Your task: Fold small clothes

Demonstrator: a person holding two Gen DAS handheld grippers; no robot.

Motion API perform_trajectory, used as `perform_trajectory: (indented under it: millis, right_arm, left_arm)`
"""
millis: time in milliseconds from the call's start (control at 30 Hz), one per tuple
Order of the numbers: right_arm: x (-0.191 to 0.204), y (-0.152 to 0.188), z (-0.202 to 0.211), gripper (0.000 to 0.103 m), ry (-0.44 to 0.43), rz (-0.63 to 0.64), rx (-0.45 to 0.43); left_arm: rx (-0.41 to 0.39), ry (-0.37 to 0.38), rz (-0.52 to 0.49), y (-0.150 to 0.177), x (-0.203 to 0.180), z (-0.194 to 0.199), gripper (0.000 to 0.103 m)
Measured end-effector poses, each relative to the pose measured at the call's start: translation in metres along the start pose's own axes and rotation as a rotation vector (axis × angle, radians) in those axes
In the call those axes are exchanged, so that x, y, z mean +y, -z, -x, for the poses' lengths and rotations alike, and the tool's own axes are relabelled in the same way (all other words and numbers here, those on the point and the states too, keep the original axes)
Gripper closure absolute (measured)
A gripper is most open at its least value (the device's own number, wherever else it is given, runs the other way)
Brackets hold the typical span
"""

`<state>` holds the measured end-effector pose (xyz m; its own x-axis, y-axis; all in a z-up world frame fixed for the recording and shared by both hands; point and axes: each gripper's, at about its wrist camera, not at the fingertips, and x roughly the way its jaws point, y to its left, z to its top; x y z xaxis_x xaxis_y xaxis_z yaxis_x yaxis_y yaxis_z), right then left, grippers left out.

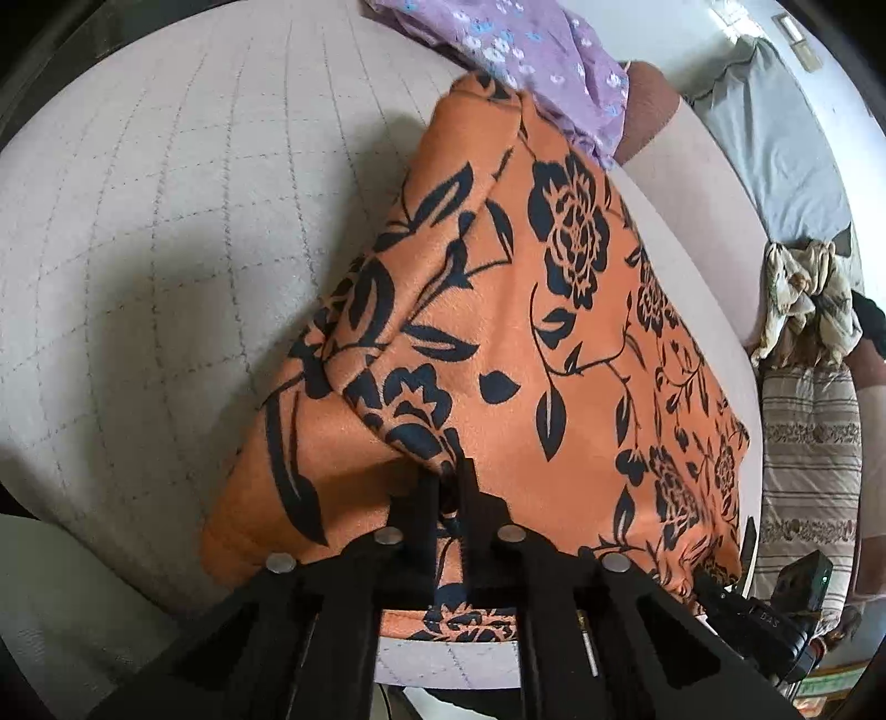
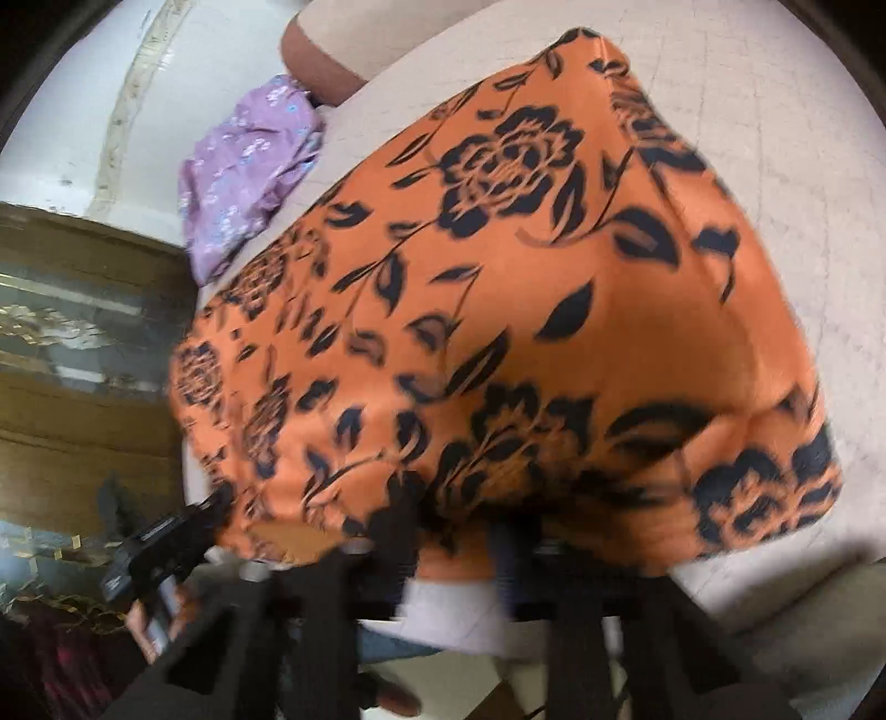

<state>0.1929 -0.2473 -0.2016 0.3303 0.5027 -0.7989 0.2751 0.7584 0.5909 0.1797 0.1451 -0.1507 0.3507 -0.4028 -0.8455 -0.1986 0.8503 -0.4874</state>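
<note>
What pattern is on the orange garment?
Black roses and leaves on the orange garment; clearest in the left wrist view.

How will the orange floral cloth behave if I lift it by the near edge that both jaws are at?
The orange floral cloth will probably drape and sag between the two grips, since it already lies in soft folds. It looks thin, so likely light. The fabric bunches where the left gripper pinches it, so it could slip.

A home bedroom: quilted mattress [image 1: 166, 221], bedding [image 1: 775, 138], loose clothes [image 1: 526, 44], wooden cabinet [image 2: 72, 387].
</note>
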Motion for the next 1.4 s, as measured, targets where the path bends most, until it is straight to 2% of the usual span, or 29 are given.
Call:
perform_trajectory:
  millis: [33, 100, 167, 200, 267, 333, 400, 433, 500, 567, 633, 667, 700, 733, 767, 800, 833, 900, 967, 1000, 1067, 1100, 1133, 1167, 1267, 1300, 1400]
  right_arm:
    - [-0.002, 0.001, 0.005, 0.095, -0.015, -0.011, -0.014]
    - [-0.002, 0.006, 0.024, 0.097, -0.062, -0.026, -0.06]
    - [0.002, 0.012, 0.047, 0.097, -0.063, 0.003, -0.102]
    - [0.004, 0.016, 0.055, 0.097, -0.039, 0.019, -0.111]
    - [0.006, 0.021, 0.048, 0.097, 0.006, 0.025, -0.101]
    - [0.004, 0.015, 0.02, 0.097, 0.096, 0.025, -0.052]
    - [0.006, 0.012, 0.01, 0.097, 0.142, 0.03, -0.032]
    - [0.011, 0.01, 0.008, 0.094, 0.17, 0.056, -0.032]
    - [0.014, 0.011, 0.006, 0.093, 0.185, 0.078, -0.023]
    - [0.012, 0.016, 0.01, 0.093, 0.146, 0.074, -0.015]
    - [0.028, 0.024, 0.024, 0.093, 0.126, 0.088, -0.039]
    - [0.034, 0.031, 0.035, 0.093, 0.127, 0.109, -0.052]
    - [0.041, 0.035, 0.043, 0.09, 0.126, 0.131, -0.06]
    - [0.056, 0.038, 0.052, 0.072, 0.108, 0.172, -0.063]
    - [0.068, 0.037, 0.056, 0.041, 0.09, 0.206, -0.062]
    - [0.077, 0.037, 0.061, 0.033, 0.071, 0.241, -0.065]
    - [0.106, 0.033, 0.061, 0.031, 0.019, 0.34, -0.075]
    - [0.152, 0.021, 0.047, 0.031, -0.023, 0.454, -0.041]
    - [0.185, 0.01, 0.027, 0.031, -0.042, 0.494, -0.018]
    - [0.209, 0.0, 0.007, 0.031, -0.068, 0.525, 0.025]
    - [0.24, -0.013, -0.026, 0.031, -0.081, 0.553, 0.092]
    - [0.252, -0.015, -0.038, 0.031, -0.09, 0.557, 0.124]
    - [0.27, -0.021, -0.06, 0.031, -0.115, 0.569, 0.183]
    - [0.279, -0.022, -0.069, 0.031, -0.124, 0.579, 0.208]
    - [0.303, -0.029, -0.112, 0.033, -0.115, 0.597, 0.313]
    - [0.31, -0.032, -0.131, 0.033, -0.101, 0.59, 0.353]
    - [0.321, -0.032, -0.167, 0.033, -0.055, 0.588, 0.446]
  left_arm:
    - [-0.006, 0.018, 0.004, 0.001, 0.001, 0.007, 0.099]
    - [-0.017, 0.074, 0.024, 0.006, 0.006, 0.025, 0.099]
    - [-0.021, 0.085, 0.012, 0.012, 0.008, 0.035, 0.099]
    - [-0.007, 0.075, 0.013, 0.015, 0.011, 0.033, 0.099]
    - [0.013, -0.002, 0.002, 0.013, 0.011, 0.015, 0.099]
    - [0.019, -0.076, -0.021, 0.011, 0.005, 0.005, 0.099]
    - [0.001, -0.118, -0.068, 0.013, -0.005, 0.006, 0.098]
    - [0.001, -0.131, -0.079, 0.015, -0.007, 0.006, 0.095]
    - [0.016, -0.108, -0.063, 0.014, -0.006, 0.006, 0.092]
    - [0.007, -0.084, -0.039, 0.013, -0.003, 0.017, 0.083]
    - [-0.065, -0.056, -0.032, 0.014, 0.008, 0.045, 0.07]
    - [-0.101, -0.051, -0.034, 0.013, 0.011, 0.057, 0.051]
    - [-0.154, -0.071, -0.035, 0.011, 0.014, 0.07, 0.03]
    - [-0.204, -0.128, -0.034, 0.006, 0.017, 0.08, 0.025]
    - [-0.216, -0.163, -0.033, 0.0, 0.018, 0.082, 0.024]
    - [-0.199, -0.196, -0.034, -0.01, 0.02, 0.079, 0.024]
    - [-0.153, -0.188, -0.031, -0.02, 0.024, 0.07, 0.024]
    - [-0.062, -0.149, -0.022, -0.031, 0.029, 0.046, 0.024]
    - [-0.014, -0.112, 0.001, -0.034, 0.032, 0.031, 0.025]
    - [0.022, -0.089, 0.015, -0.035, 0.035, 0.024, 0.025]
    - [0.018, -0.099, 0.006, -0.034, 0.034, 0.022, 0.026]
    - [0.009, -0.096, -0.007, -0.031, 0.035, 0.022, 0.03]
    - [0.016, -0.074, -0.02, -0.03, 0.033, 0.021, 0.039]
    - [0.029, -0.066, -0.027, -0.029, 0.028, 0.016, 0.06]
    - [0.039, -0.068, -0.015, -0.028, 0.033, 0.016, 0.071]
    - [0.034, -0.057, 0.015, -0.028, 0.039, 0.019, 0.082]
    - [0.012, 0.037, 0.079, -0.025, 0.053, 0.033, 0.089]
